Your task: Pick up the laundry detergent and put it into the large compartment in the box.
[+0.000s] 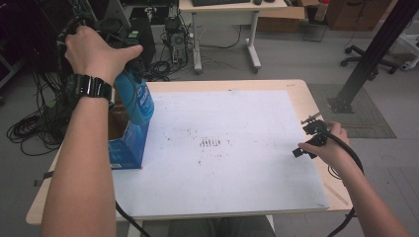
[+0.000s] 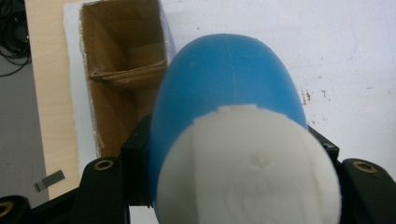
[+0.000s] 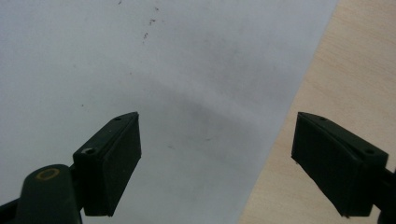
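A blue bottle (image 1: 137,101) with a white end (image 2: 247,172) hangs in the air at the table's left side, and my left gripper (image 1: 129,71) is shut on it under the person's hand. In the left gripper view the black jaws press the bottle (image 2: 224,79) from both sides near its white end, with my left gripper (image 2: 231,149) pointing down. Below and just left of it stands a blue cardboard box (image 1: 126,148), its top open and brown inside (image 2: 121,70). My right gripper (image 1: 303,137) is open and empty, low over the right border of the white sheet (image 3: 217,135).
A white sheet (image 1: 222,163) with small dark stains (image 1: 210,143) covers most of the wooden table (image 1: 301,91). Cables (image 1: 34,123) lie on the floor to the left, a desk (image 1: 227,15) stands behind, and a black slanted post (image 1: 370,54) rises at the right.
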